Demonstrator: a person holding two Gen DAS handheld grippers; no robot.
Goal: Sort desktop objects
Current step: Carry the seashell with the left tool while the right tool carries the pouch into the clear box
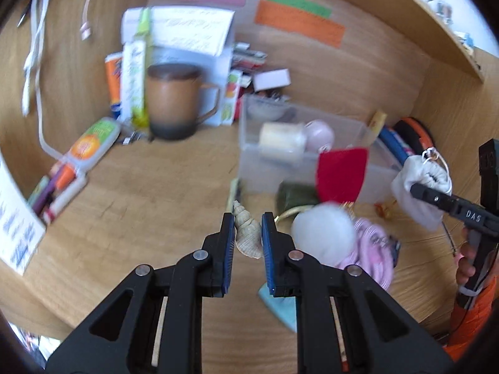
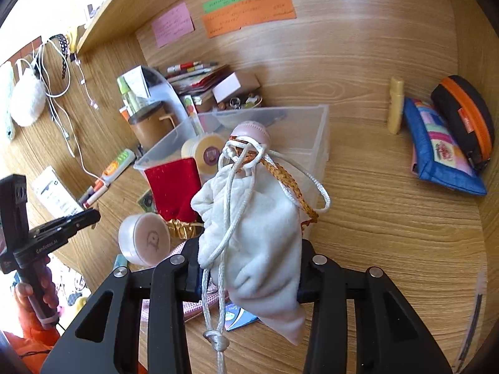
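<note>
My left gripper point(image 1: 248, 233) is shut on a beige spiral seashell point(image 1: 246, 233), held above the wooden desk. My right gripper point(image 2: 249, 268) is shut on a white drawstring pouch point(image 2: 252, 233); it also shows in the left wrist view point(image 1: 418, 184) at the right. A clear plastic bin point(image 2: 321, 131) stands ahead of both, holding a round cream tin point(image 2: 207, 152) and a pink ball point(image 2: 249, 131). A red velvet pouch point(image 2: 174, 187) leans on its front wall. A round white-pink box point(image 2: 145, 238) lies in front of the bin.
A brown mug point(image 1: 174, 99) and boxes stand at the back left of the bin. Markers point(image 1: 59, 184) and a card pack point(image 1: 93, 140) lie at the left. A blue pouch point(image 2: 436, 152) and black-orange case point(image 2: 464, 118) lie at the right. Pink cloth point(image 1: 374, 249) lies near.
</note>
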